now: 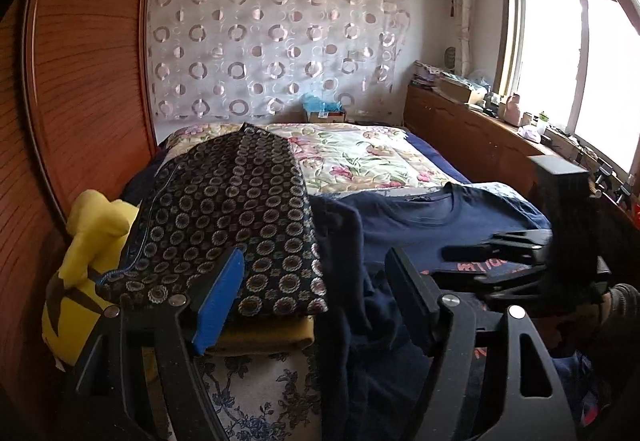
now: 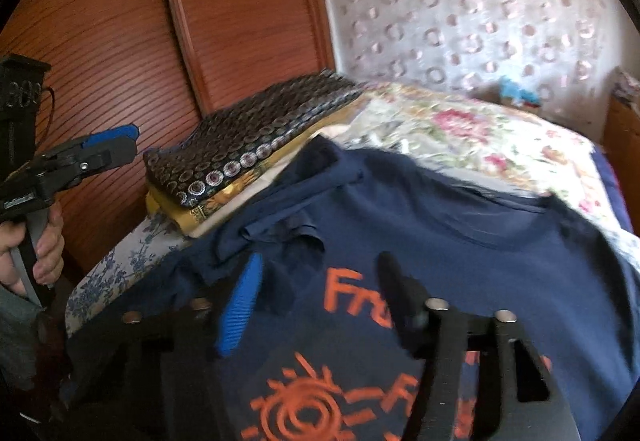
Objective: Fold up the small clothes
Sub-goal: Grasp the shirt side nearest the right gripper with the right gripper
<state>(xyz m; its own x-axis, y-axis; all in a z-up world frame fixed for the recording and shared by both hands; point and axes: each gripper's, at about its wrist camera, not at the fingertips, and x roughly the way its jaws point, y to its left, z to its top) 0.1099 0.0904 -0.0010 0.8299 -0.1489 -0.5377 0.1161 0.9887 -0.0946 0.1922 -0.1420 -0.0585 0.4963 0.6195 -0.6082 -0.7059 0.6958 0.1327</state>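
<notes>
The T-shirt (image 2: 460, 261) is navy blue with orange lettering and an orange sun print. The folded cloth (image 1: 232, 217) on the pile is black with rows of pale ringed flowers. The quilt (image 1: 352, 157) is cream with pink blossoms and green leaves. The plush toy (image 1: 88, 253) is yellow. The wall curtain (image 1: 272, 37) is white with pinkish circles. The wardrobe (image 1: 80, 81) is reddish-brown wood.

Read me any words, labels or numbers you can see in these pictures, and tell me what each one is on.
"Fr": orange print on the navy T-shirt, right wrist view; the rest is hidden behind the right gripper.
A second orange word lower on the shirt beside the sun drawing: cut off, not readable.
Orange letters on the shirt in the left wrist view: upside down and partly hidden, not readable.
Pale characters on the black block atop the left gripper: too blurred.
</notes>
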